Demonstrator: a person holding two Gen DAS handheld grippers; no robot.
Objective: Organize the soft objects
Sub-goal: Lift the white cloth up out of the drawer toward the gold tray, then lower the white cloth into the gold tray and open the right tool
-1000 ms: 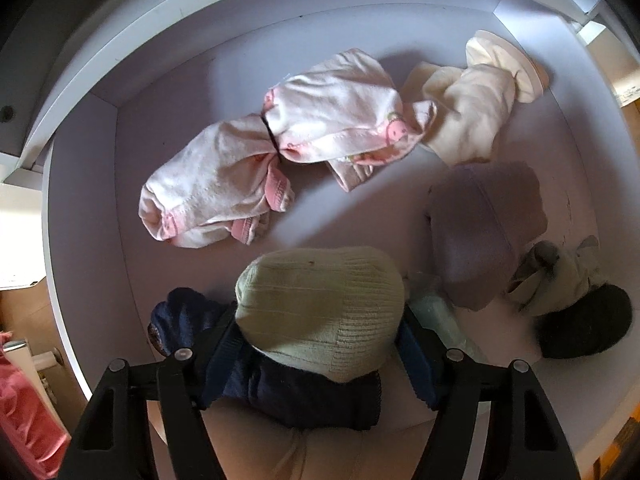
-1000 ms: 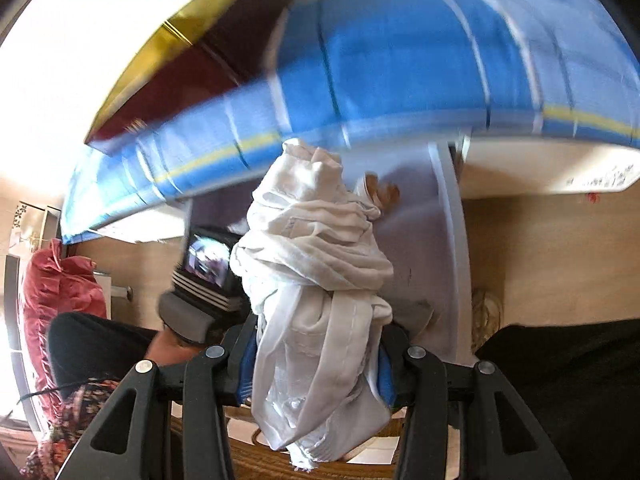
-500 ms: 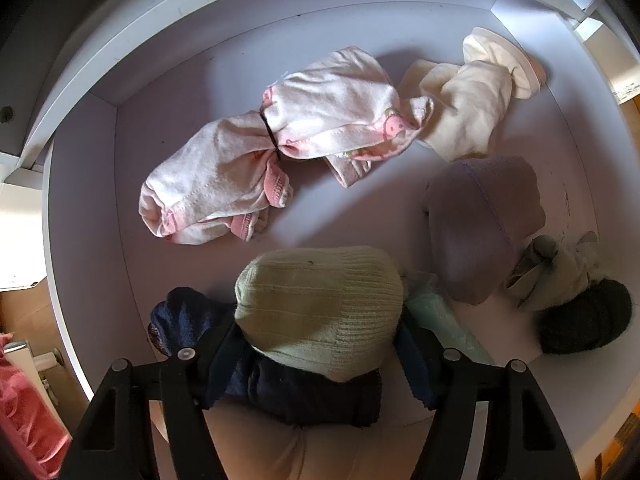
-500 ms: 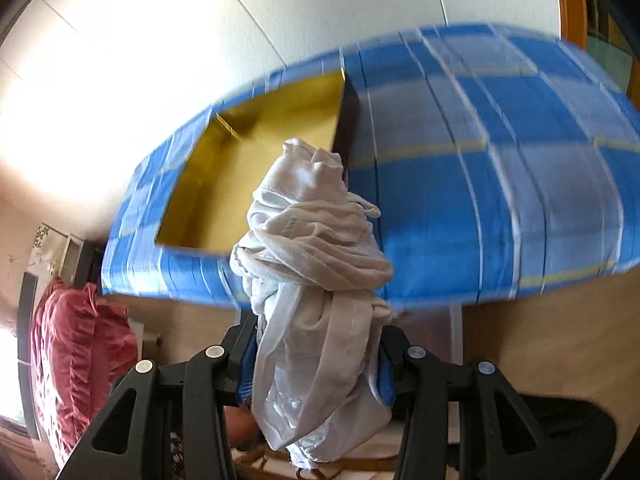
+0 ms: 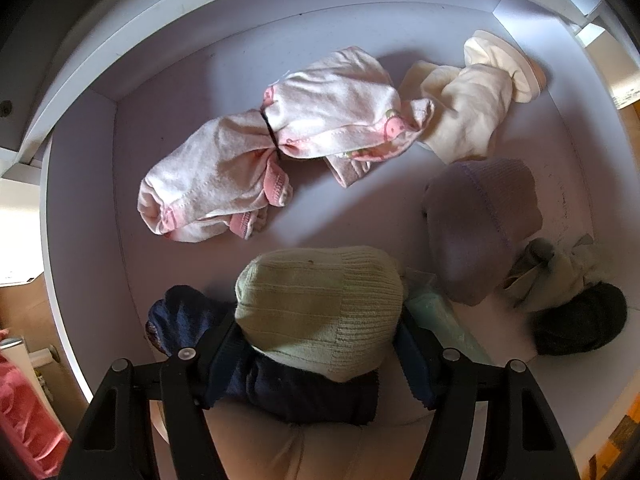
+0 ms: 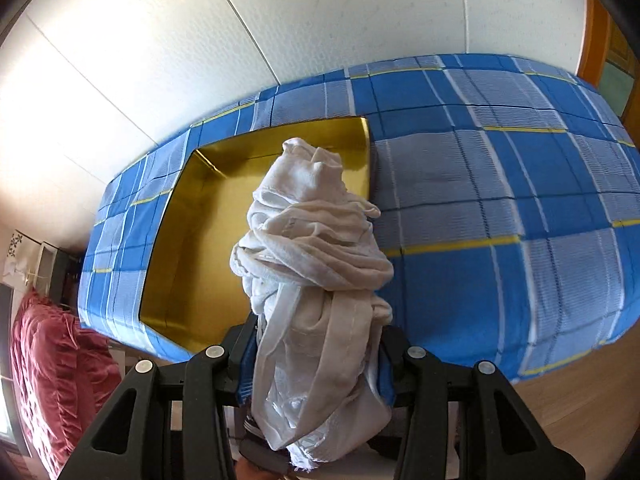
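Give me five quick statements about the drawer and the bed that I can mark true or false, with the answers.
1. The right gripper holds a white cloth bundle. True.
2. The gold tray on the blue plaid bedspread is full of socks. False: nothing shows on the part of its floor in view.
3. A pale green knit hat sits between the left gripper's fingers. True.
4. The purple knit hat lies left of the pink garments. False: it lies to their right.
5. The white drawer holds only one item. False: several soft items lie in it.
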